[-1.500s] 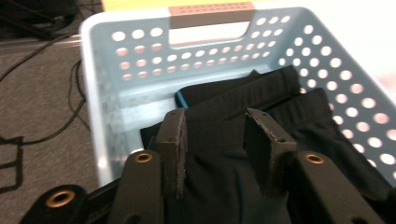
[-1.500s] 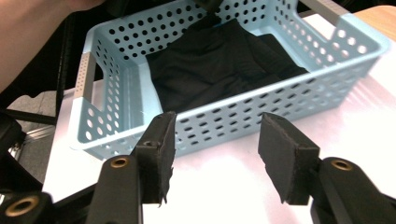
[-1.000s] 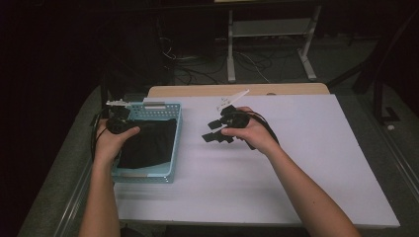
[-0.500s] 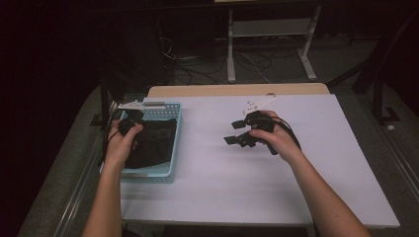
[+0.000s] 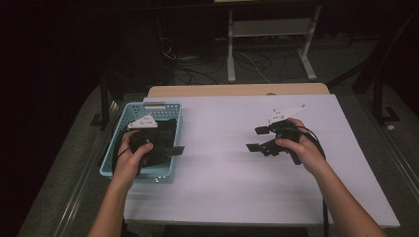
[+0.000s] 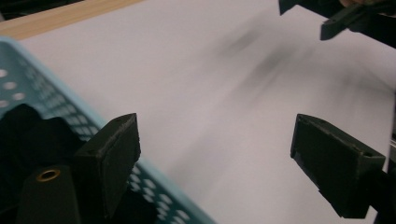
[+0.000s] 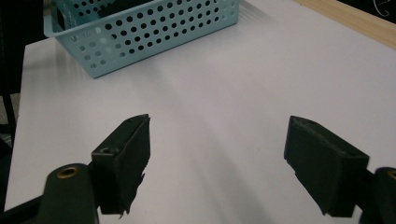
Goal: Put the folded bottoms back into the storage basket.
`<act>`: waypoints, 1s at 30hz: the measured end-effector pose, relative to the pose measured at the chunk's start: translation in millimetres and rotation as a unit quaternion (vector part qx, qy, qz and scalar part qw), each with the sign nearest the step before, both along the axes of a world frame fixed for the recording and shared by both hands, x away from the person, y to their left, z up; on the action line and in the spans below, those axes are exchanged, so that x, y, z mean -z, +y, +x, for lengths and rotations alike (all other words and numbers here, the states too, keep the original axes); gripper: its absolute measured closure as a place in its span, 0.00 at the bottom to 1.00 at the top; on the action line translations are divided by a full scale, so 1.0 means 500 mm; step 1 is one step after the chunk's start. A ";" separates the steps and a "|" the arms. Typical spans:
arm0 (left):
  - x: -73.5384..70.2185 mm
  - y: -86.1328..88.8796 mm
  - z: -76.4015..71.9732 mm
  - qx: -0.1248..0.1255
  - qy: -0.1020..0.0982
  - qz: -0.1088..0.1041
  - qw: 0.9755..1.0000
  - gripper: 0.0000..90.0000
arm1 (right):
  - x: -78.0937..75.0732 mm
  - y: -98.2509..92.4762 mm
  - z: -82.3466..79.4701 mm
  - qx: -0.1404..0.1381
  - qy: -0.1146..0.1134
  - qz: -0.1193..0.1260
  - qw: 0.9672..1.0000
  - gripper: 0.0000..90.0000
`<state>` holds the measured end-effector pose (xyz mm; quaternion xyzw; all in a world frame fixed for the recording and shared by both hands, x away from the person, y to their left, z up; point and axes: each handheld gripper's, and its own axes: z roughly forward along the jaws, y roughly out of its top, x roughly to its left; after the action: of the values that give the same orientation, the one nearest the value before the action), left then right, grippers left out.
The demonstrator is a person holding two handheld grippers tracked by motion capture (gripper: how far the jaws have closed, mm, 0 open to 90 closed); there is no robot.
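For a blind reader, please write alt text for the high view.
A person's two open grippers: the left gripper over a blue basket holding dark cloth, the right gripper above the white table.

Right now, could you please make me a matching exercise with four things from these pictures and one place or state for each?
Things:
1. basket
2. black cloth
3. left gripper
4. right gripper

Places or states:
A. over the bare white table, jaws open and empty
B. at the table's left edge, light blue with holes
C. inside the basket
D. over the basket's near right rim, jaws open

Pairs: 1-B, 2-C, 3-D, 4-A
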<state>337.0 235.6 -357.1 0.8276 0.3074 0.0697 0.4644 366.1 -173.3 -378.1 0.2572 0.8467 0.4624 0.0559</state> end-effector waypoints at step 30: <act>0.022 -0.019 -0.078 0.020 -0.030 -0.017 0.999 0.17 | 0.066 -0.191 -0.155 0.037 -0.007 0.007 0.999 0.23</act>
<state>298.2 225.9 -368.3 0.8234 0.2774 0.0797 0.4886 288.7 -268.8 -411.1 0.2849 0.8330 0.4679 0.0774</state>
